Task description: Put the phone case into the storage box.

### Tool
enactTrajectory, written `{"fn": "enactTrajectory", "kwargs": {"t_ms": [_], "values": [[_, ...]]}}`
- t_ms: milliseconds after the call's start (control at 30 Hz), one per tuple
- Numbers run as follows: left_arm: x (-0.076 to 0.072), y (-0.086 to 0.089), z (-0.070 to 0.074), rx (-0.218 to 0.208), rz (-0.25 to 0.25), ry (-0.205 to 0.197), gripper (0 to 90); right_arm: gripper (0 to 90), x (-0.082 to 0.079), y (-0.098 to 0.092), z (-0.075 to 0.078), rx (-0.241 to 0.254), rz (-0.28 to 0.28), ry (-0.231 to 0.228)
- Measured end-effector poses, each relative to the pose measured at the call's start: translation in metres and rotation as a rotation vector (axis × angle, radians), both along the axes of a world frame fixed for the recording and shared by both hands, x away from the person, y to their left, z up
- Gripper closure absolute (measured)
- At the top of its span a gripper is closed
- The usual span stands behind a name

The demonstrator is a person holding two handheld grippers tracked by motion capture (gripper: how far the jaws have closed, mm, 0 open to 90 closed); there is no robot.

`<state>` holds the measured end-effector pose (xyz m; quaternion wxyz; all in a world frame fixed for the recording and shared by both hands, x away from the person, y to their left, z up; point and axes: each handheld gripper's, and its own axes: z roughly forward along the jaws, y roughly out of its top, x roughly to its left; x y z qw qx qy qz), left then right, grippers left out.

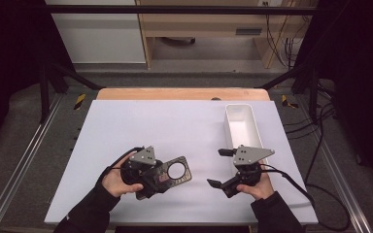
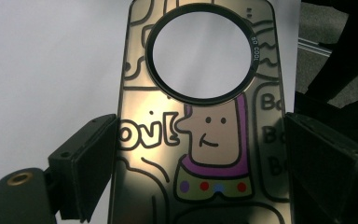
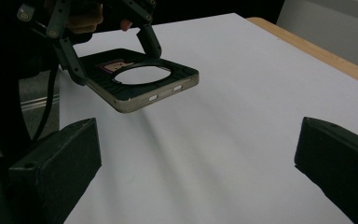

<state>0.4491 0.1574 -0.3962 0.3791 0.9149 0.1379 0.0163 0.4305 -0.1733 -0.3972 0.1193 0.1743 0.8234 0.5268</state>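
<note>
1. Counting gives one phone case [image 1: 172, 173], with a cartoon print and a round camera hole, clamped by its side edges in the left claw [image 1: 161, 175] just above the bench [image 1: 175, 121].
2. One right claw [image 1: 220, 167] hangs wide and empty beside it.
3. One white tray [image 1: 243, 127] lies beyond the right claw, with nothing between case and tray.

1. We take this for a lab or test workshop, not a home.
2. A white board [image 1: 184, 145] covers the wooden table [image 1: 182, 93], boxed in by a black metal frame [image 1: 175, 9].
3. Aluminium rails [image 1: 19, 160] run along both side edges.
4. Loose cables [image 1: 315, 131] trail over grey floor past the right edge.
5. Plain wooden furniture [image 1: 209, 24] stands behind the far edge.
</note>
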Motion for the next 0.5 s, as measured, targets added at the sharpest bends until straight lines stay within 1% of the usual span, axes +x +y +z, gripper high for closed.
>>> {"fn": "enactTrajectory", "kwargs": {"t_ms": [167,367,500], "values": [[0.001,-0.004,-0.003,0.004,-0.023,0.009,11.5,0.5,0.0,0.006,-0.001,-0.017,0.021,0.003],[0.002,-0.009,-0.004,0.011,-0.053,0.017,11.5,0.6,0.0,0.012,-0.002,-0.025,0.048,0.004],[0.001,-0.013,-0.003,0.016,-0.064,0.015,11.5,0.6,0.0,0.016,-0.004,-0.036,0.07,0.014]]}}
